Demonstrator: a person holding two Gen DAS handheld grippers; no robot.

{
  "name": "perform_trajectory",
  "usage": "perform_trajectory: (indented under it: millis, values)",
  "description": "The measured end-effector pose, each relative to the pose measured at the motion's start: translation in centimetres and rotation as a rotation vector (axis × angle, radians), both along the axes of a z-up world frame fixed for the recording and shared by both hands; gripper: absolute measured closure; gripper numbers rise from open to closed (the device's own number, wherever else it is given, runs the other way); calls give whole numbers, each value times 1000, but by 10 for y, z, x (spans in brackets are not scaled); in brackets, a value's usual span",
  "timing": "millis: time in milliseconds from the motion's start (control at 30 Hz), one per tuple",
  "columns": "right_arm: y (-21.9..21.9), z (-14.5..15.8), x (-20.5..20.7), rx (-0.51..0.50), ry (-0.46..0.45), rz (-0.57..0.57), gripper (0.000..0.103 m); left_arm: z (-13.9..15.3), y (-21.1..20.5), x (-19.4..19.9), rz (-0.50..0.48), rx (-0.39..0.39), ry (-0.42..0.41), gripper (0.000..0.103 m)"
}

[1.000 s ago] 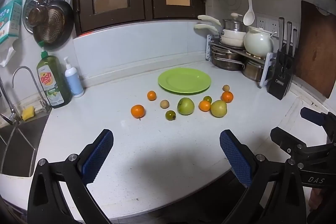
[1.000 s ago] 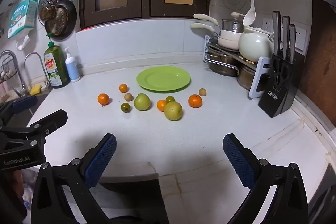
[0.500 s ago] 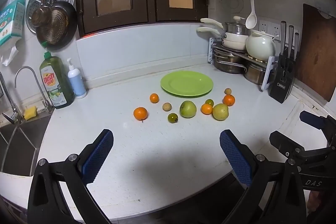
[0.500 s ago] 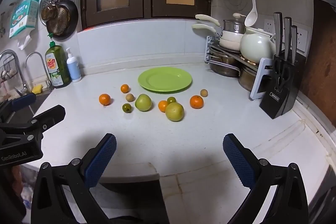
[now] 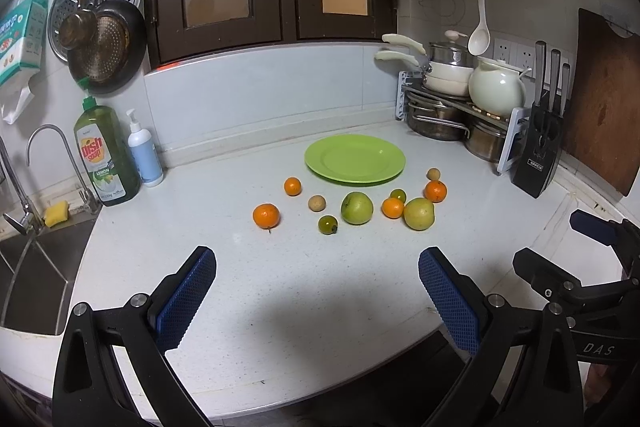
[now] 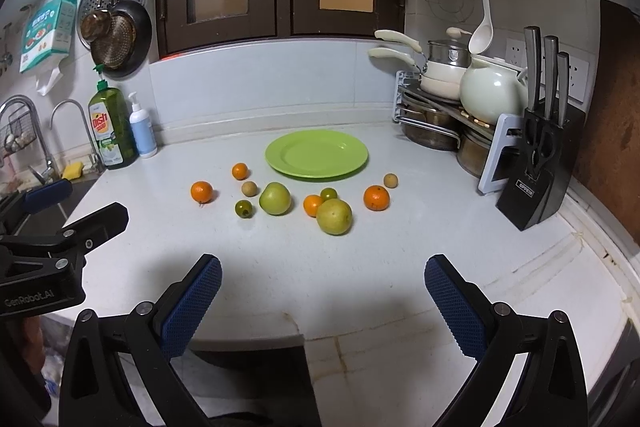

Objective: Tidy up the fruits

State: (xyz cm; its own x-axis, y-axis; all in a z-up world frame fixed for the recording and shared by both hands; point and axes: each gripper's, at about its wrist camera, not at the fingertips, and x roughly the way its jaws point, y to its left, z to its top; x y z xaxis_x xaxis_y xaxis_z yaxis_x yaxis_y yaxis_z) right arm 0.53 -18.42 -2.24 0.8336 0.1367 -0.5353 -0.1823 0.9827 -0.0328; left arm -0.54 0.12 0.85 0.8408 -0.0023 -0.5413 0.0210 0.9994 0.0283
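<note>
Both tongs, left tongs (image 5: 316, 291) and right tongs (image 6: 322, 293), gape empty; fruits (image 5: 356, 207) string left-to-right before plate (image 5: 355, 159).

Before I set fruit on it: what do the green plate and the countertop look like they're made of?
The green plate looks like plastic or melamine: uniform lime colour, thin rim, a soft sheen instead of sharp glaze highlights. Glazed ceramic can't be ruled out. The countertop looks like speckled white stone or solid-surface composite, semi-matte, with a visible seam and stains near the front edge.

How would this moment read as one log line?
left tool open | right tool open | fruits on counter | plate empty
</note>
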Motion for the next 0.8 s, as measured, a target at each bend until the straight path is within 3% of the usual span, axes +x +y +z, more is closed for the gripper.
perform_trajectory:
  millis: [800]
  values:
    - [-1, 3, 1, -3, -5, 5, 1, 3, -2, 4, -4, 0, 7, 0]
